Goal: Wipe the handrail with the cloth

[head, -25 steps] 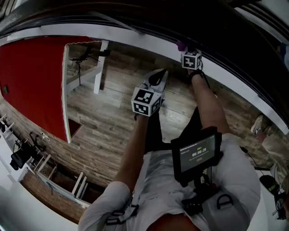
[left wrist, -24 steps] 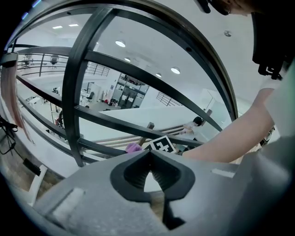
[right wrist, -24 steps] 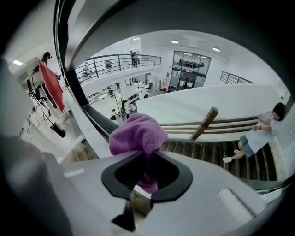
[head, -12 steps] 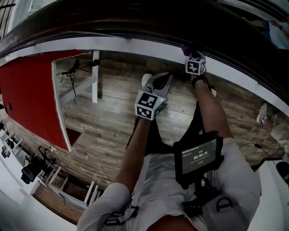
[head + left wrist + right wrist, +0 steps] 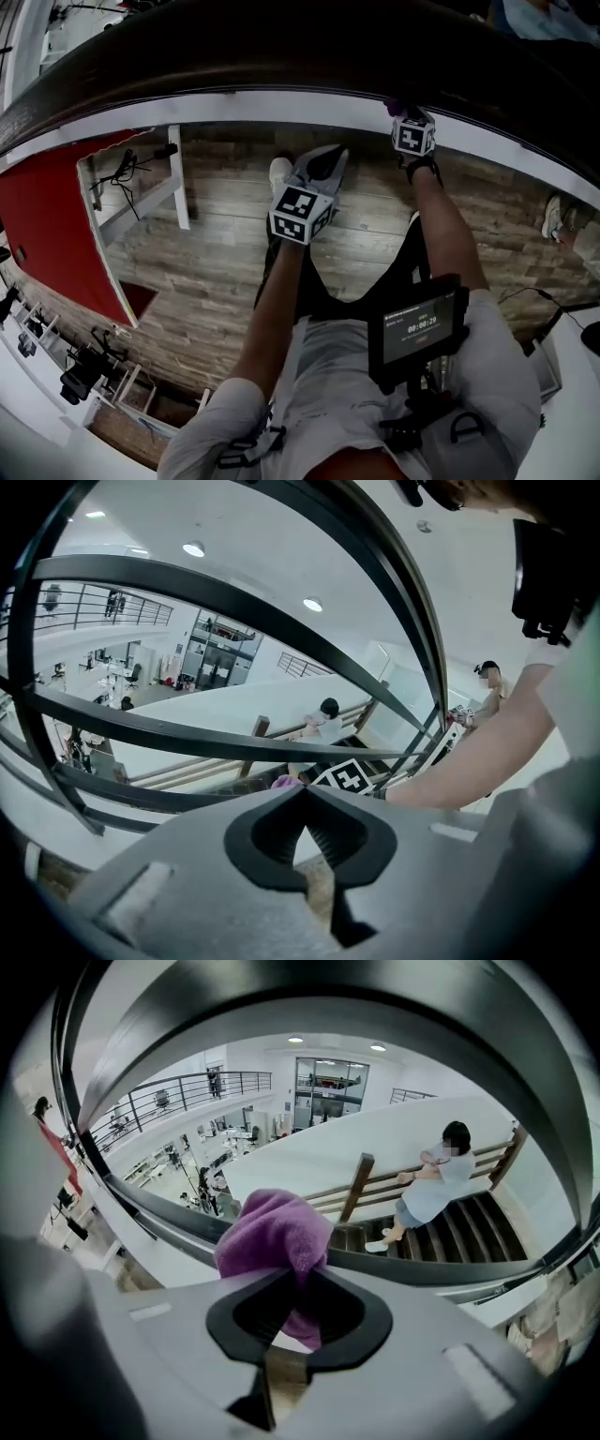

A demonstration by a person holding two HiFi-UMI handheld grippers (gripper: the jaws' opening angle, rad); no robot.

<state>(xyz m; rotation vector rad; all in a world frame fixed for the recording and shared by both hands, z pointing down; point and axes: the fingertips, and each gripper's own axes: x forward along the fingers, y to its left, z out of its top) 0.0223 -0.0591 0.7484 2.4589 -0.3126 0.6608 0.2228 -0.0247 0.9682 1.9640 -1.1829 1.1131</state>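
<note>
- The handrail (image 5: 234, 66) is seen in the head view as a broad dark band curving across the top of the frame.
- No wiped or unwiped stretch can be told apart on its surface, so the share of work done cannot be read from the pictures.
- The task is judged to be at the wiping stage, since the cloth (image 5: 392, 105) is already gripped and presented at the near edge of the rail.
- Contact between cloth and rail cannot be confirmed from any view.
- The long run of rail to the left of the cloth is judged to be left for wiping.
- The right gripper (image 5: 300, 1274) is clenched on the purple cloth (image 5: 272, 1237). A fold is pinched between the jaws and the bulk is bunched above the tips.
- The left gripper (image 5: 302, 794) is closed with its jaw tips met. Nothing is held between them.
- The left gripper (image 5: 323, 164) is held near the rail, short of it and well apart from the cloth, and no part in the wiping is assigned to it.
</note>
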